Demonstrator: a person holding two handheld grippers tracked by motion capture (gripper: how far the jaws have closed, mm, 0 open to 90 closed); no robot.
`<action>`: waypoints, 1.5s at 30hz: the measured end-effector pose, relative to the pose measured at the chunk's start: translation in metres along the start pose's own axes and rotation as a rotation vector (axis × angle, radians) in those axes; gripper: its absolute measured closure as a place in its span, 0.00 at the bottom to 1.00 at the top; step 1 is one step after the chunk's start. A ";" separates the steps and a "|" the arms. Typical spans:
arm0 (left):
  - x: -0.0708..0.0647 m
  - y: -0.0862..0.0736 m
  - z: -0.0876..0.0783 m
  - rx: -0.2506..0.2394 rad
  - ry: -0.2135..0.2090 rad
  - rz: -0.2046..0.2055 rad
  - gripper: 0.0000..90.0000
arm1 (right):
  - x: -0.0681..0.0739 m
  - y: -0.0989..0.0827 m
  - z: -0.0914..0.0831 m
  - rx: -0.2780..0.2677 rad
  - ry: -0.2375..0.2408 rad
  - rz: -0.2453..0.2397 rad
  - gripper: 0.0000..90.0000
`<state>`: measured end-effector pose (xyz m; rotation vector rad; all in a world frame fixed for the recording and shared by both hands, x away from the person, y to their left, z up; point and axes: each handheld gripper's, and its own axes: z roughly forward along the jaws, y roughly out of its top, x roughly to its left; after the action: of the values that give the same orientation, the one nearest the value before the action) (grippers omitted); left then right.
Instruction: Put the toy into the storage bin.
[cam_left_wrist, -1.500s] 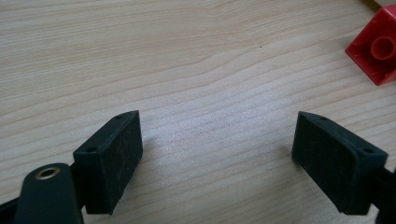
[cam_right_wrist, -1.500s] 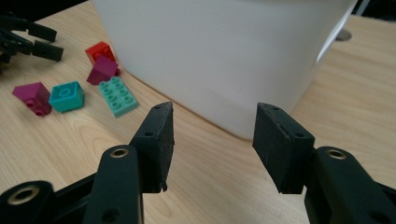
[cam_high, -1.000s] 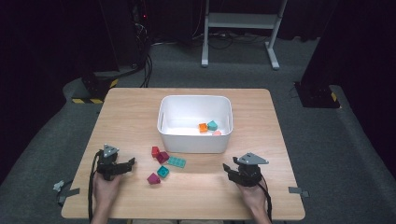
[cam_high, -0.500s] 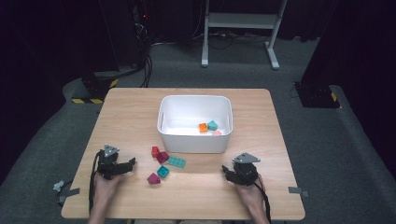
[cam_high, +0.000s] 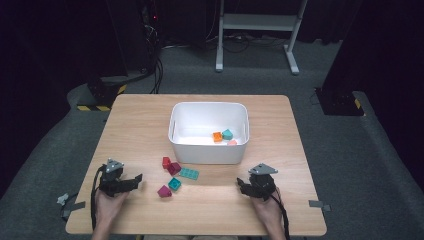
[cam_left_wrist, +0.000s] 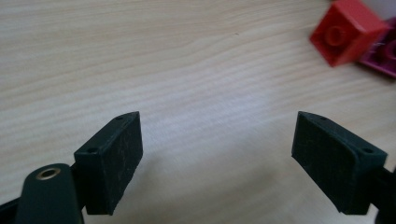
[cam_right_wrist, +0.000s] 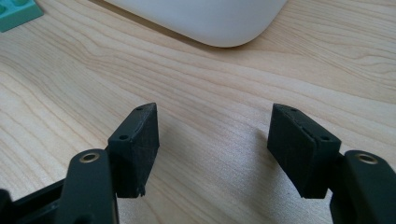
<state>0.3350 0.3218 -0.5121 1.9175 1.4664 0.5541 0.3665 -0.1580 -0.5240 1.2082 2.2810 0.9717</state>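
Toy bricks lie loose on a light wooden table (cam_high: 145, 120) just in front of a white plastic bin (cam_high: 207, 150), the landmark at the centre of the scene: a red brick (cam_high: 166, 162) and a magenta brick (cam_high: 174, 168) touch each other nearest the bin's front left corner, a flat teal plate (cam_high: 189, 173) sits just beside them under the bin's front wall, and a small teal brick (cam_high: 174, 183) and a second magenta brick (cam_high: 164, 191) rest a little farther out. Inside the bin, toward its front right corner, are an orange brick (cam_high: 217, 136), a teal block (cam_high: 227, 134) and a pink piece (cam_high: 232, 143). The left gripper (cam_high: 134, 180) rests low on the table well to the left of the bin's front, jaws spread wide with bare wood between them, the loose bricks between it and the bin. The right gripper (cam_high: 243, 186) sits below the bin's front right corner; its jaws have just been opening and now stand wide apart with nothing between them. Beyond the bin, on grey carpet, stand a metal stand (cam_high: 260, 22) and trailing black cables (cam_high: 159, 70).
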 end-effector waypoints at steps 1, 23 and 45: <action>-0.002 -0.002 -0.005 -0.005 -0.011 -0.003 0.18 | 0.000 0.000 0.000 0.000 0.000 0.000 0.37; -0.092 -0.008 -0.027 -0.038 -0.191 0.205 0.23 | 0.000 -0.001 -0.001 -0.002 -0.001 -0.001 0.37; -0.112 -0.013 0.004 -0.013 -0.199 0.233 0.57 | 0.000 -0.001 -0.001 -0.002 -0.001 0.000 0.37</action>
<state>0.2970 0.2159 -0.5176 2.0822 1.1209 0.4586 0.3653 -0.1583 -0.5241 1.2073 2.2793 0.9724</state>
